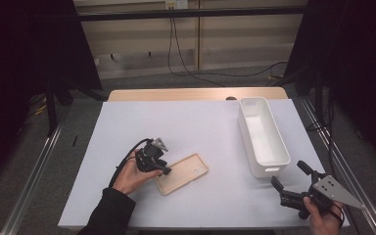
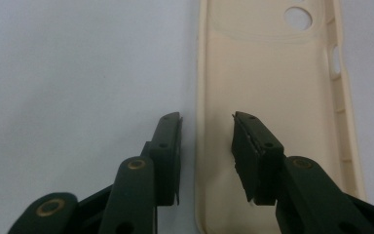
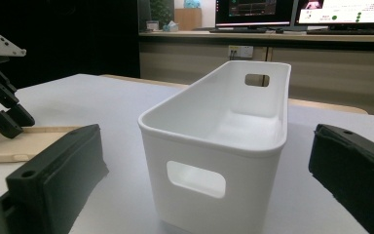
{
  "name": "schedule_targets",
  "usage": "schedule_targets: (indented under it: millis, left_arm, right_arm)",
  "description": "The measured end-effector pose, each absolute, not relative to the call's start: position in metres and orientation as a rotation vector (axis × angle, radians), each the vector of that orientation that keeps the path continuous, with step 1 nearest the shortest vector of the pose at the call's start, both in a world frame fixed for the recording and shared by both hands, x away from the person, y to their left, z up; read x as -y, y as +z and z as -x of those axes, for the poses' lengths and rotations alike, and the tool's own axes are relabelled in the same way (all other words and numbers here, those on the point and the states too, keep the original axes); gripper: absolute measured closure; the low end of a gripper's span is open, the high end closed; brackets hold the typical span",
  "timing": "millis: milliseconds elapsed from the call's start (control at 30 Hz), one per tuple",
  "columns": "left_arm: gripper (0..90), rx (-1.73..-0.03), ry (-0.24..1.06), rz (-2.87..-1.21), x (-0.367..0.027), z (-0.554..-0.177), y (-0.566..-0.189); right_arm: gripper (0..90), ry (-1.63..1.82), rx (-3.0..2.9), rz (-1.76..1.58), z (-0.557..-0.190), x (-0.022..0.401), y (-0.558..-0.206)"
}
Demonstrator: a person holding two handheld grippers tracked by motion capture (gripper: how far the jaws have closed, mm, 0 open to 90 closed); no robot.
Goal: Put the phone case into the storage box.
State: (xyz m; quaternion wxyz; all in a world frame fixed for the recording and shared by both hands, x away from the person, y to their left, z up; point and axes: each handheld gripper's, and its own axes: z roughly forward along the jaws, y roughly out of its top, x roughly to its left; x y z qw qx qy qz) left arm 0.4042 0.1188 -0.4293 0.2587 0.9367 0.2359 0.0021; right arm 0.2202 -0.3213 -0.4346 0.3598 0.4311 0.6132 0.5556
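Your high view looks down and forward over the whole table; your left gripper view sits close above the phone case; your right gripper view, low, shares it beside the bin.

A table with a light wooden top, its far edge showing as a bare strip, carries a white sheet that covers nearly the whole surface. Two things lie directly on the sheet: a beige phone case, open side up, toward the near left, and a long white plastic bin with handle cut-outs at both ends, standing upright along the right side, well apart from the case.
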Motion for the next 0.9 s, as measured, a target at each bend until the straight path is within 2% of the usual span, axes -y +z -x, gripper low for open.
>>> schedule_targets:
  millis: [267,300,333,533,700,900]
  left_arm:
    - [65.0,-0.680,-0.005,-2.534,-0.1176,-0.4039,-0.4294]
    - [66.3,-0.677,-0.014,-2.533,-0.1174,-0.4039,-0.4293]
    - [72.0,-0.667,-0.027,-2.533,-0.1170,-0.4035,-0.4291]
    - [72.4,-0.677,-0.037,-2.522,-0.1182,-0.4043,-0.4297]
    - [77.7,-0.703,-0.054,-2.504,-0.1197,-0.4070,-0.4301]
    - [78.6,-0.677,-0.019,-2.516,-0.1187,-0.4051,-0.4293]
  right_arm:
    - [0.0,1.429,-1.585,-1.108,-0.2210,0.3207,-0.4348]
    - [0.0,1.428,-1.586,-1.107,-0.2210,0.3206,-0.4348]
    - [0.0,1.429,-1.586,-1.107,-0.2211,0.3207,-0.4348]
    - [0.0,1.430,-1.580,-1.109,-0.2207,0.3210,-0.4345]
    - [0.0,1.430,-1.582,-1.108,-0.2208,0.3208,-0.4345]
    - [0.0,1.429,-1.581,-1.108,-0.2206,0.3211,-0.4344]
